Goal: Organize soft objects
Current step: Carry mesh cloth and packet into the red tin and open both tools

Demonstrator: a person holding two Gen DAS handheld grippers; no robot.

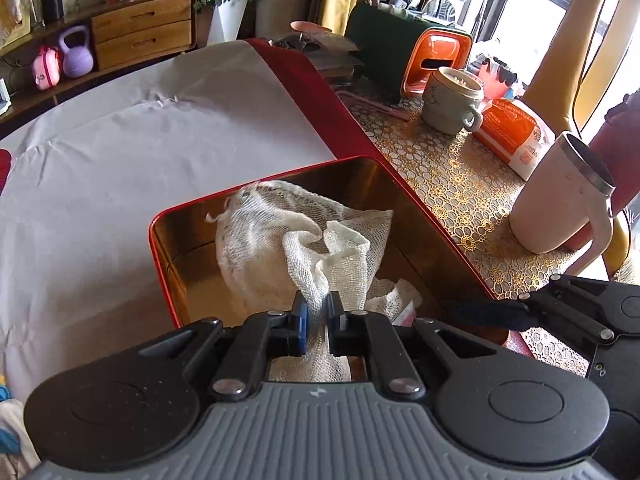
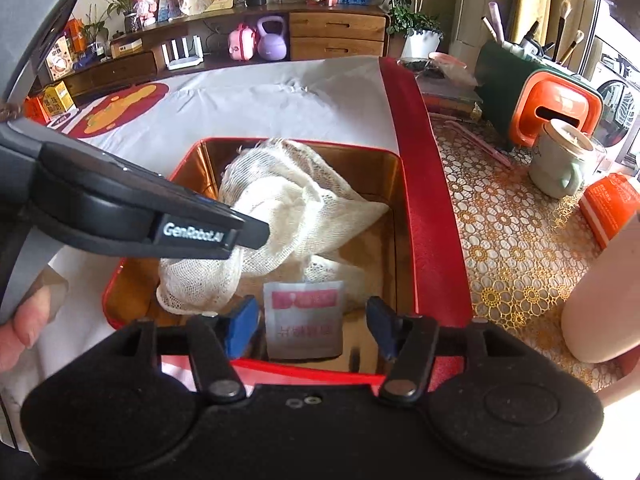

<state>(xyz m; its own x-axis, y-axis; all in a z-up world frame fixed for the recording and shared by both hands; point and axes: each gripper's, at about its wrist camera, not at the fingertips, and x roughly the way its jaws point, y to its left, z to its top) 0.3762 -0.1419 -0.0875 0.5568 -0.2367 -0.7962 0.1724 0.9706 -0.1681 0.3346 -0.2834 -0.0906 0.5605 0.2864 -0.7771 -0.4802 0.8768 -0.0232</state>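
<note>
A white mesh cloth (image 1: 304,236) lies bunched inside a red tin box (image 1: 160,248) with a shiny gold inside. My left gripper (image 1: 318,312) is shut on a fold of that cloth, just above the box. In the right wrist view the same cloth (image 2: 288,208) fills the box (image 2: 432,240), and the left gripper's black arm (image 2: 248,232) reaches into it from the left. My right gripper (image 2: 312,326) stands open over the box's near edge. A small pink and white packet (image 2: 306,320) lies flat on the box floor between its fingers, untouched.
The box sits on a white sheet (image 1: 120,140) with a red border. On the patterned cloth to the right stand a white mug (image 1: 560,196), a pale green cup (image 1: 452,100), an orange packet (image 1: 512,132) and an orange-fronted holder (image 1: 436,60). A hand (image 2: 16,328) shows at the left edge.
</note>
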